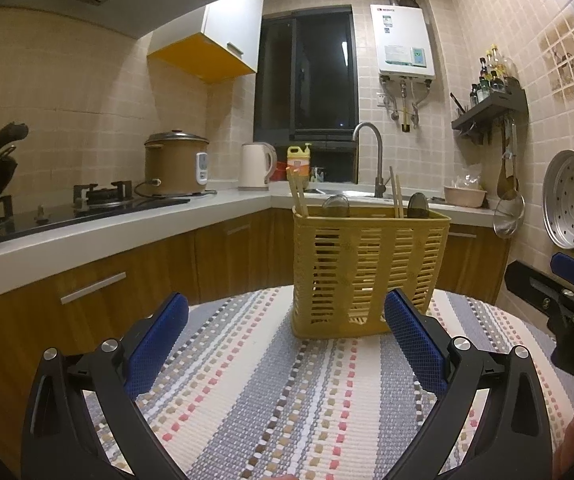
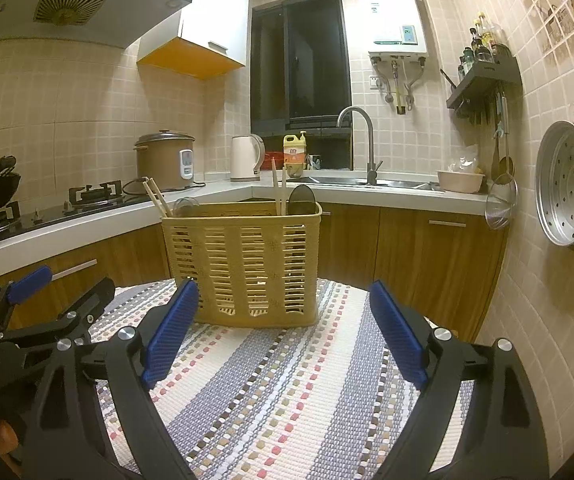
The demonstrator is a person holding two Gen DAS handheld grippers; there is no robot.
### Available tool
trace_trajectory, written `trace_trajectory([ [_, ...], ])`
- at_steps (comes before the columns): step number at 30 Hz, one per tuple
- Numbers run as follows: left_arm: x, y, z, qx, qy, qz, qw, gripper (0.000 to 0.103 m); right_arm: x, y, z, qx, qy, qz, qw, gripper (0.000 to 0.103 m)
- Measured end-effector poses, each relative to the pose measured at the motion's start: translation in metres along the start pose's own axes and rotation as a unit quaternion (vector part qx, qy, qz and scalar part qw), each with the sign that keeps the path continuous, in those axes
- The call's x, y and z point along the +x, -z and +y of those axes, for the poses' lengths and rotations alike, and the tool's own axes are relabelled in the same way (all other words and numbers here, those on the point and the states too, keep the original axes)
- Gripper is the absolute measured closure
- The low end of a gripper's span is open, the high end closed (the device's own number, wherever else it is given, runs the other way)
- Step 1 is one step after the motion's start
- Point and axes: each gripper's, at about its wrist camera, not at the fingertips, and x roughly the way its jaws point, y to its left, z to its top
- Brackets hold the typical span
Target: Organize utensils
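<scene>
On the round table [image 1: 247, 400], a woven striped cloth [image 2: 287, 400] covers the whole top. Behind the table, an L-shaped countertop [image 1: 127, 220] runs along the tiled walls, carrying a gas hob [image 1: 67, 208], a brown rice cooker [image 1: 175, 168], a white kettle [image 1: 256, 171] and a sink with a curved tap [image 1: 371, 152].

A yellow slotted utensil basket [image 1: 367, 272] stands upright on the cloth at the far side of the table. Two pairs of wooden chopsticks [image 1: 298, 196] project from it, one at each end. Two spoons [image 1: 418, 205] stand bowl-up beside them, one light and one dark. No utensil lies loose on the cloth in either view.

Left gripper [image 1: 287, 344]: jaws spread wide, blue pads [image 1: 159, 344] apart, nothing between them. It sits near the basket, short of contact; the right-hand pad overlaps the basket's lower corner in the left wrist view only.

Right gripper [image 2: 283, 332]: jaws spread wide, blue pads [image 2: 397, 340] apart, nothing held. It points at the basket without touching it. The two grippers sit side by side, each visible at the edge of the other's view.
</scene>
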Motion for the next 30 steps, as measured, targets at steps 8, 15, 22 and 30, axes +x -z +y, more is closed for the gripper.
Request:
trace_trajectory([
  [8,0.0012,-0.0003,-0.0008,0.003,0.0,0.0,1.0,0.008,0.0013,0.0011,0.0003,0.001,-0.002,0.001,1.0,0.019],
  [15,0.0008,-0.0005,-0.0016,0.005,0.0,0.0,1.0,0.008,0.0013,0.0016,0.0002,0.003,-0.008,0.005,1.0,0.018],
  [22,0.0006,-0.0004,-0.0028,0.007,0.001,0.0,1.0,0.008,0.0012,0.0014,0.0009,0.003,-0.009,0.007,1.0,0.018],
  [30,0.0008,-0.0004,-0.0051,0.011,-0.001,0.001,0.9999,0.008,0.0,0.0006,0.0005,0.001,-0.01,0.008,1.0,0.017],
])
